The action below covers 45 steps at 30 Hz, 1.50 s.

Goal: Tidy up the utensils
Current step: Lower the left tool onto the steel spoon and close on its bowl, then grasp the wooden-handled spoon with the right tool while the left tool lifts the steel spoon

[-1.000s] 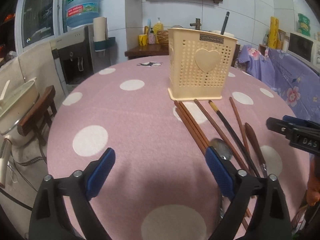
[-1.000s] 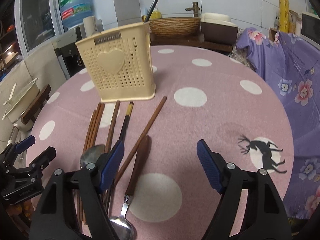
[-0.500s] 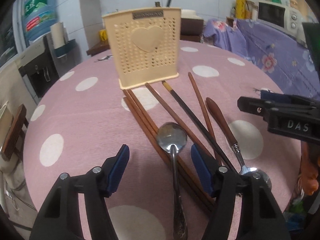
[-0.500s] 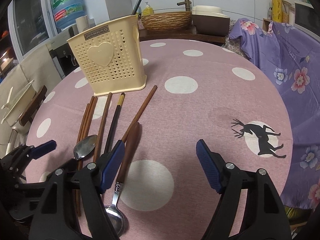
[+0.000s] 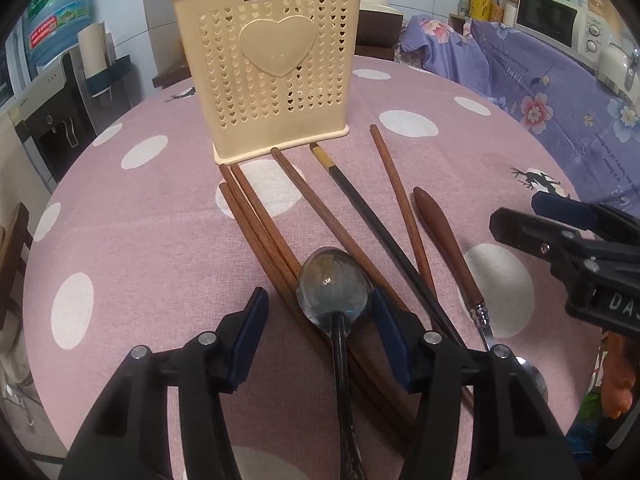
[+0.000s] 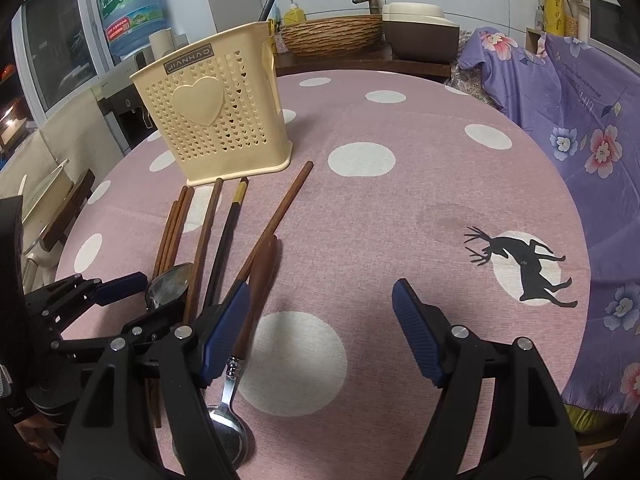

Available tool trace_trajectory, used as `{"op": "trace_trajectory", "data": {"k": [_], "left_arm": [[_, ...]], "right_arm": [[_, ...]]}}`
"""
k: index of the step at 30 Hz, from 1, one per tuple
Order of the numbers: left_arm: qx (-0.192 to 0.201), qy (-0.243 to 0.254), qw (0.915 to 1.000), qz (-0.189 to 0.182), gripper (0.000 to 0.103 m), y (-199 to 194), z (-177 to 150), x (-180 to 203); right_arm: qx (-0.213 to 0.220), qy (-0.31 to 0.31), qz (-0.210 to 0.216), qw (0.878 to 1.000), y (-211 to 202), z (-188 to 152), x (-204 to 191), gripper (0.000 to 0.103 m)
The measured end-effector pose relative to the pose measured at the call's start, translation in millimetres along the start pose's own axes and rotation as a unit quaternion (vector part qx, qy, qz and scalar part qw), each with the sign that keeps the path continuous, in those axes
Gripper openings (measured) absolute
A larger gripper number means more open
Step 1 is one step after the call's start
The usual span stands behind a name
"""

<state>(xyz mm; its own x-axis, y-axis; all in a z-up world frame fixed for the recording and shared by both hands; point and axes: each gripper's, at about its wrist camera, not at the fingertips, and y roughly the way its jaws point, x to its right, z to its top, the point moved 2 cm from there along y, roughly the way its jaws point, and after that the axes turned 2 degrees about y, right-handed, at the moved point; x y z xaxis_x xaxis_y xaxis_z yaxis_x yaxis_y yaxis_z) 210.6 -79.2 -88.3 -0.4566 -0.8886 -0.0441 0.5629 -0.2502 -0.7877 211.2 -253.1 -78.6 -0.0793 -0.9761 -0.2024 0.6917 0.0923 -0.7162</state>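
Observation:
A cream perforated utensil holder (image 5: pixel 266 68) with a heart stands upright on the pink dotted table; it also shows in the right wrist view (image 6: pixel 212 108). Several brown chopsticks (image 5: pixel 264 224), a black chopstick (image 5: pixel 372 216), a steel spoon (image 5: pixel 334 284) and a wooden-handled spoon (image 5: pixel 444 236) lie in front of it. My left gripper (image 5: pixel 320 316) is open, its fingers on either side of the steel spoon's bowl. My right gripper (image 6: pixel 320 308) is open and empty above the table, its left finger (image 6: pixel 224 328) beside the wooden-handled spoon (image 6: pixel 260 276).
The right gripper shows at the right edge of the left wrist view (image 5: pixel 576 248). A purple flowered cloth (image 6: pixel 580 112) lies beyond the table's right edge. A water dispenser (image 6: pixel 128 12) and a sink counter with a woven basket (image 6: pixel 332 36) stand behind the table.
My left gripper has swung right and come down, narrowing around the steel spoon's bowl. The right gripper has drifted slightly; it stays open.

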Motion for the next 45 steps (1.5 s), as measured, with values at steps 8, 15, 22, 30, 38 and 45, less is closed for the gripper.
{"op": "trace_trajectory", "data": {"k": [8, 15, 22, 30, 38, 45], "left_arm": [[-0.007, -0.002, 1.0, 0.004, 0.039, 4.0, 6.9, -1.1], [-0.004, -0.013, 0.9999, -0.006, 0.037, 2.8, 8.2, -4.7], [0.029, -0.025, 0.9992, 0.008, 0.037, -16.9, 11.4, -14.2], [0.024, -0.103, 0.9941, 0.027, 0.037, -13.3, 4.1, -65.0], [0.014, -0.115, 0.9923, 0.045, 0.037, -3.7, -2.6, -74.3], [0.009, -0.092, 0.9931, 0.072, 0.039, -1.2, -2.8, -70.7]], "right_arm": [[-0.005, 0.0, 0.002, 1.0, 3.1, -0.5, -3.0, 0.073], [-0.01, -0.007, 0.001, 1.0, 5.6, -1.9, -5.8, 0.073], [-0.021, -0.012, 0.007, 1.0, 11.3, -0.3, -11.2, 0.069], [-0.037, -0.031, 0.003, 0.999, 23.8, -1.8, -27.5, 0.066], [-0.055, -0.038, -0.026, 0.997, 36.6, -1.9, -35.4, 0.046], [-0.054, -0.052, -0.052, 0.996, 42.1, 1.2, -43.0, 0.03]]}}
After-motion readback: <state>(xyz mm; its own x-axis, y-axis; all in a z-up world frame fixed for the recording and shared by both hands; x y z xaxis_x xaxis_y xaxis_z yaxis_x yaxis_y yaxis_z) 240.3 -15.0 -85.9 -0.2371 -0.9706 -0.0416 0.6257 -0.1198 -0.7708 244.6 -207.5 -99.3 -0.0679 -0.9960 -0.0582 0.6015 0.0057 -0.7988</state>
